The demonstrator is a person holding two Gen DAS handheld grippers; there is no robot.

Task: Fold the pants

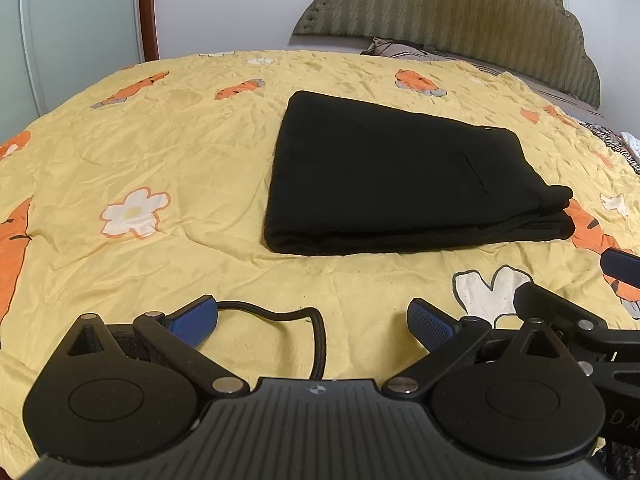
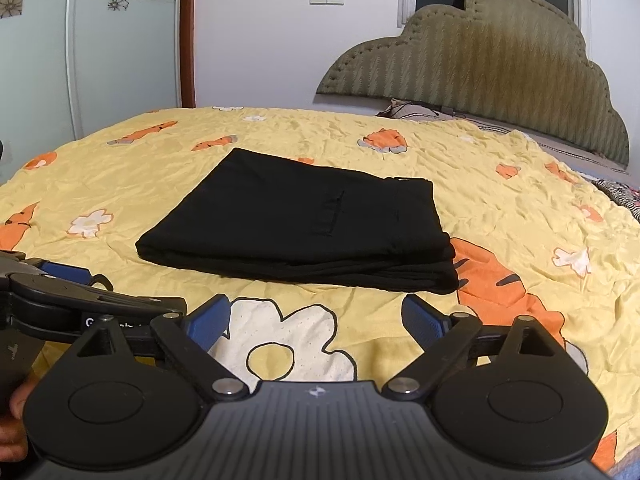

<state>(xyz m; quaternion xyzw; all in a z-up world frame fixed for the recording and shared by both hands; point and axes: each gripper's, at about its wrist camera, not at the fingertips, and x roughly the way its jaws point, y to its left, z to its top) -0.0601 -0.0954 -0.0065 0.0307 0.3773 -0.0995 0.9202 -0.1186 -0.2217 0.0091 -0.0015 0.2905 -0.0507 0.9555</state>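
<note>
Black fabric pants [image 1: 384, 176], folded into a flat layered rectangle, lying mid-bed on wrinkled yellow carrot-and-flower print quilt [image 1: 168, 152]. Left gripper [image 1: 312, 326] jaws wide apart, empty, short of pants. Right gripper [image 2: 316, 320] likewise spread, holding nothing.

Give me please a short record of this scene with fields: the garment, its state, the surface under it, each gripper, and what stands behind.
garment: black pants
state: folded into a flat stack of layers, lying alone, nothing touching it
surface: yellow bedspread with carrot and flower print, wrinkled
left gripper: open, empty, short of the pants' near edge
right gripper: open, empty, also short of the pants
cable: black, lying on the bedspread between the left gripper's fingers
behind: olive padded headboard against a white wall
</note>
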